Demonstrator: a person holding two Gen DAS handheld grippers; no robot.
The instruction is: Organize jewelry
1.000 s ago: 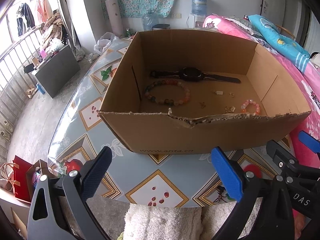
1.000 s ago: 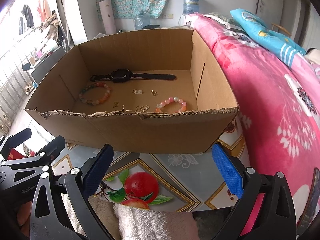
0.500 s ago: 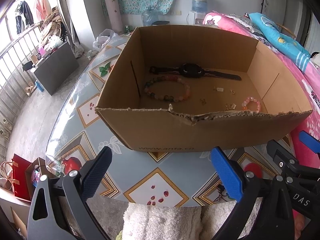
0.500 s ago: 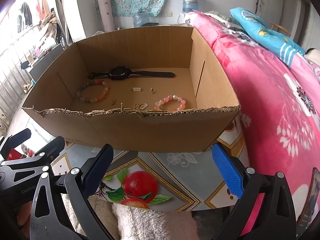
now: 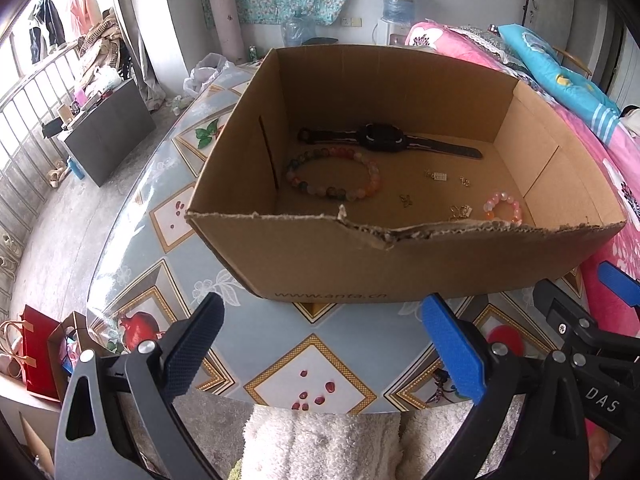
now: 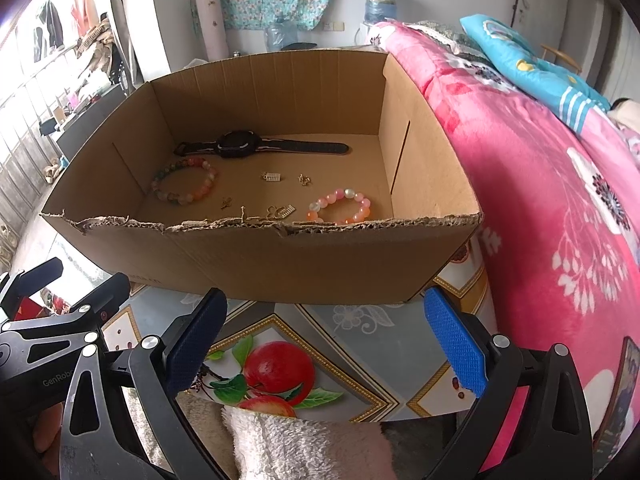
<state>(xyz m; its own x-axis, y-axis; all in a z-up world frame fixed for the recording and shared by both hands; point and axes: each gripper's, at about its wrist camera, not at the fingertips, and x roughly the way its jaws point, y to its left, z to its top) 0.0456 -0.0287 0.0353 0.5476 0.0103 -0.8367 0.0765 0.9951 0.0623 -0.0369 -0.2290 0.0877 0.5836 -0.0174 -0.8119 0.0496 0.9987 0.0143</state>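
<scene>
- Two tools, one per hand, hover at the near edge of the surface (image 5: 320, 344), both short of the cardboard box (image 5: 360, 264) and touching nothing.
- Left tool (image 5: 324, 352): blue-padded fingers spread wide with only the patterned surface showing between them.
- Right tool (image 6: 324, 344): likewise spread wide and empty, above a printed apple on the covering; its left neighbour's black frame shows at the lower left of the right wrist view.
- Cardboard box: open-topped, its near rim torn and ragged, standing on the surface just beside the bed with the pink blanket (image 6: 560, 200).
- Watch (image 5: 384, 140): black, strap laid out flat, lying along the far part of the box floor.
- Large bracelet (image 5: 334, 178): a ring of green, orange and pale beads, just in front of the strap's left part and near the left wall.
- Small bracelet (image 6: 340, 206): pink and orange beads, near the front right corner of the box floor, partly hidden by the torn rim in the left wrist view.
- Small metal pieces (image 6: 272, 177): several gold-coloured trinkets scattered between the two bracelets; too small to tell whether they are earrings or charms.
- Fluffy white sleeve (image 5: 320, 444): visible at the bottom of both views, below the fingers.
</scene>
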